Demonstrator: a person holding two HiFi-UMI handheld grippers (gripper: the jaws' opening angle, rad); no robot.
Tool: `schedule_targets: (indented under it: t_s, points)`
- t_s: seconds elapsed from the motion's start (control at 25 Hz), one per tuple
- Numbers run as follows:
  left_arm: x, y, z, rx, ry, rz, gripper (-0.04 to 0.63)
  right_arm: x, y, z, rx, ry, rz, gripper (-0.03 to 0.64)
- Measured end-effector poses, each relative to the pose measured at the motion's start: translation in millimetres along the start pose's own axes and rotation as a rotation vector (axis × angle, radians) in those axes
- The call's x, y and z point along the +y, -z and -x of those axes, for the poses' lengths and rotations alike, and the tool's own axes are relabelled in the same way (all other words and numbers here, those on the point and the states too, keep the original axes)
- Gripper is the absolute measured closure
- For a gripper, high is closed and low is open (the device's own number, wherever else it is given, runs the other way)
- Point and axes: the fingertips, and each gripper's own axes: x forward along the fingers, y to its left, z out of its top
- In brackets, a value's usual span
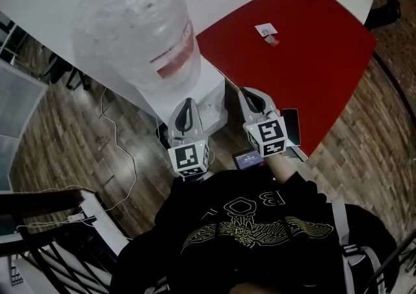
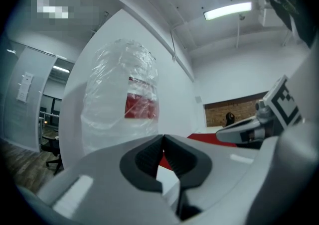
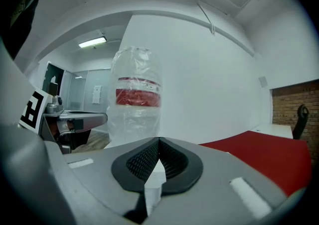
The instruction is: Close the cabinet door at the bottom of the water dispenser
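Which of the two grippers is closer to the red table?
The right gripper, at the edge of the red table; the left gripper faces the water bottle.

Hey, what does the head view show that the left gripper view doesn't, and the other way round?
Only the head view: the loose white cable, the small card lying on the red table, and the person's black sweatshirt.

Only the left gripper view: the ceiling light, the brick wall, and a close look at the left tool, its jaws shut on nothing.

Both: the plastic-wrapped water bottle with its red label, the red table, and the right tool.
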Motion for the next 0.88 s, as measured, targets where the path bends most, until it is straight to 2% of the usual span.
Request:
schedule_targets:
  t_s: [0.52,0.68,0.88]
  points:
    - [5.0,2.2,1.6,-0.004,-0.004,0.012,0.588,0.9,-5.9,-4.1,-0.020,0.017,-0.008,0.618]
    - [-0.3,-0.6,5.0,-0.012,0.010,-0.038,0.588,1.7,-3.8,-1.3,-0.015,0.023,-0.012,0.618]
    - [0.5,-1.1,3.8,-0.015,0.007,-0.044,0.588,3.2,-6.3,-3.2,-0.022,0.011,-0.008,0.618]
